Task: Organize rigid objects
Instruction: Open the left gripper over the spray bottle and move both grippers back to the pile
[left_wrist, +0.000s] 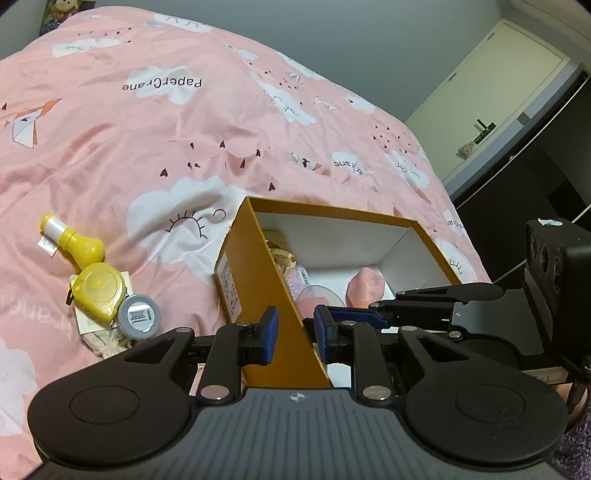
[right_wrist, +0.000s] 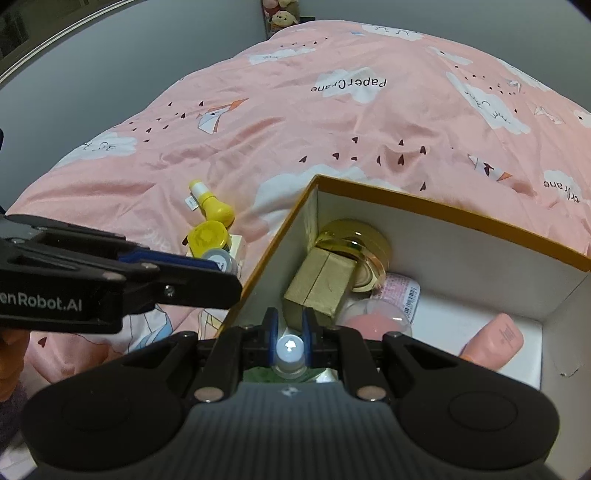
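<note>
Right claw (right_wrist: 289, 341) is clamped on a small white bottle (right_wrist: 290, 353), cap end facing the camera, long axis running straight along the fingers, low over the box's (right_wrist: 443, 212) near corner. Left claw (left_wrist: 295, 334) straddles the box's orange wall, pads not quite pinching it, so slightly open, tilted in from 7 o'clock. Only the right view shows the gold case (right_wrist: 354, 240) and gold carton (right_wrist: 319, 286) inside; tape measure (left_wrist: 98, 290) and grey jar (left_wrist: 139, 316) sit touching on the bed (left_wrist: 147, 147) at 9 o'clock
</note>
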